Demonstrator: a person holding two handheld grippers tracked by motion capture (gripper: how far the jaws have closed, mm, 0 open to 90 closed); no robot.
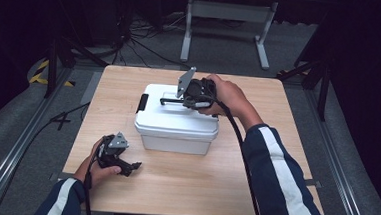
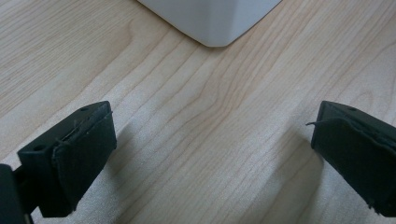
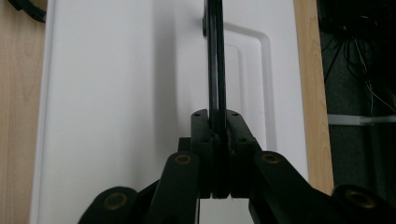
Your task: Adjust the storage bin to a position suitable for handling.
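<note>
A white lidded plastic box [image 1: 176, 124] stands in the middle of the wooden table [image 1: 254, 171]. Its thin black carry handle [image 1: 171, 101] is raised above the lid. My right gripper [image 1: 186, 101] sits over the lid and is shut on that handle [image 3: 216, 70], which runs up between the closed jaws in the right gripper view, above the white lid [image 3: 116, 93]. My left gripper [image 1: 134, 167] rests low on the table near the front left, open, its pads [image 2: 79, 154] wide apart over bare wood. A corner of the box [image 2: 215, 23] lies ahead of it.
A black latch [image 1: 142, 103] sits on the box's left end. Cables and a metal frame [image 1: 229, 12] stand on the grey floor beyond the table's far edge. Rails run along both sides of the table.
</note>
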